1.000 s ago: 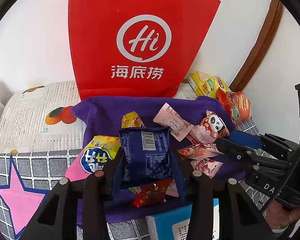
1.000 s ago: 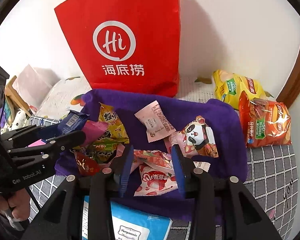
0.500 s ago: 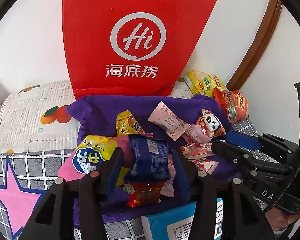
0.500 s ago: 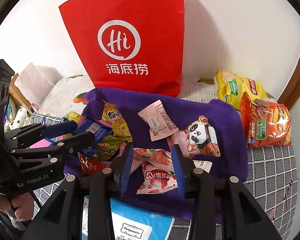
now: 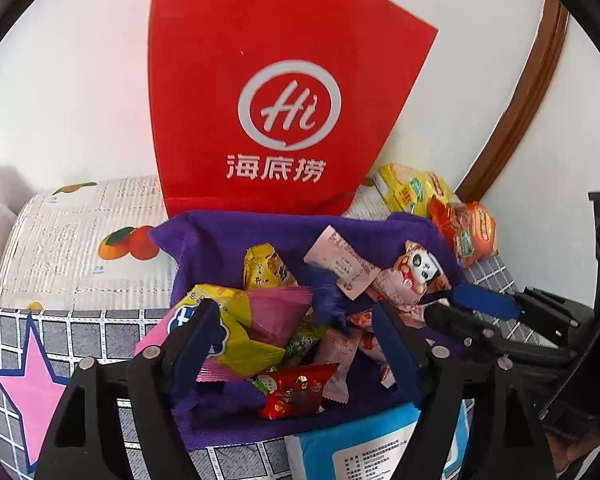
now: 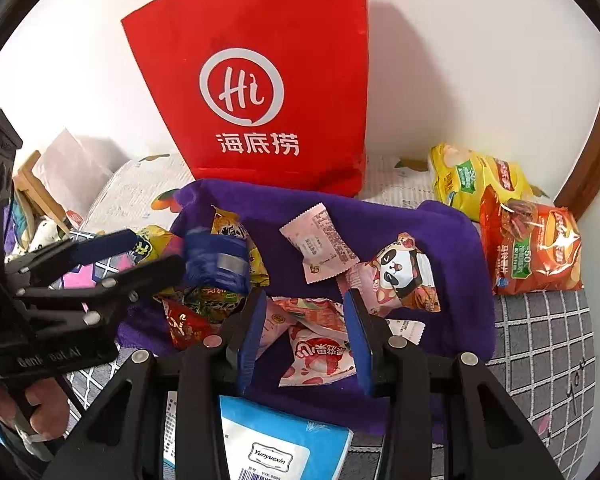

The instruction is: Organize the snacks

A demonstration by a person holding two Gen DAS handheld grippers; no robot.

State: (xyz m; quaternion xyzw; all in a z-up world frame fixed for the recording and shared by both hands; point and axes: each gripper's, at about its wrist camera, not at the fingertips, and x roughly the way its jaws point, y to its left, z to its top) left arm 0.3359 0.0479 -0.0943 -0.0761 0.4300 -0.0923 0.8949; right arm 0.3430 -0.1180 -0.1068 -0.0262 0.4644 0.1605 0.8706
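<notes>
Far left: checked grey tablecloth with a pink star print; behind it a newspaper-print sheet with orange fruit pictures, running back to the white wall.

Left gripper: jaws have just been opening and now stand wide, pressing on nothing. The blue snack packet is blurred, loose just beyond the fingertips over the left end of the heap, touched by neither pad.

Below the jaws, the left heap on the purple cloth: yellow packet with blue logo, pink wrapper, green wrapper, red foil candy, all overlapping. The cloth's left edge folds up; bare cloth lies behind the heap up to the red paper bag, which stands against the wall.

Centre: small yellow packet, pale pink sachet lying flat with bare cloth around it, panda packet tilted just to its right.

Right gripper: jaws partly apart, hanging over the strawberry-print packets; whether the pads touch them I cannot tell. A blue tissue pack lies at the near cloth edge, beneath the gripper.

Right: yellow chip bag and orange chip bag off the cloth, near the brown door frame. Open checked cloth at near right.
</notes>
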